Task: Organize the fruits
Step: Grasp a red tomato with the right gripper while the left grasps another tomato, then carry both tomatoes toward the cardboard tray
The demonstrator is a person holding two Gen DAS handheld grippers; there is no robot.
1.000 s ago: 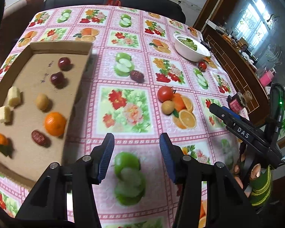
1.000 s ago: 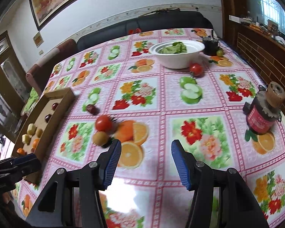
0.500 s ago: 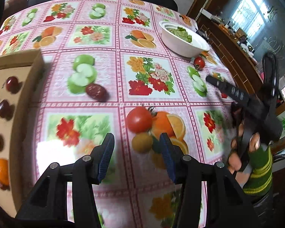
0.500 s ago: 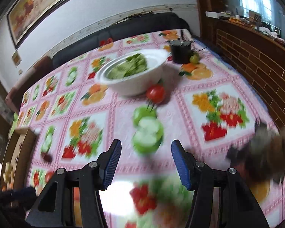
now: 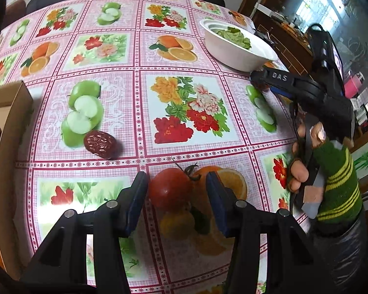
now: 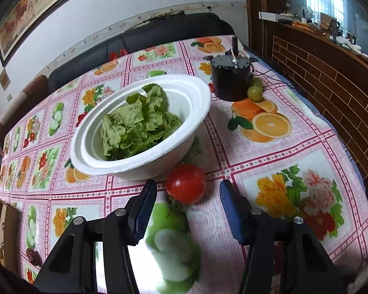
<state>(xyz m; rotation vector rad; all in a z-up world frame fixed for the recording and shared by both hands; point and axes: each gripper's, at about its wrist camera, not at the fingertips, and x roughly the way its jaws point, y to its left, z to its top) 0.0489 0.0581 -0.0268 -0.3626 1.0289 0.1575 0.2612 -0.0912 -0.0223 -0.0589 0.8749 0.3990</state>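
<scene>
- A glossy red tomato with green stem is framed by the parted left gripper, unclamped
- Another tomato is seen between the closing right gripper pads, untouched

My left claw points steeply down at the desk, both blue-padded fingers level with each other and parted; a tomato sits in the gap, the left pad just beside it, the right pad clear of it. My right claw is tilted down as well, its jaws closing, with a second tomato just ahead of the fingertips and neither pad touching it. From the left camera I see the right claw's black body reaching in from the right edge, my right hand wrapped around its grip, bare fingertips curled on the trigger, a green sleeve with yellow stripes behind.
</scene>
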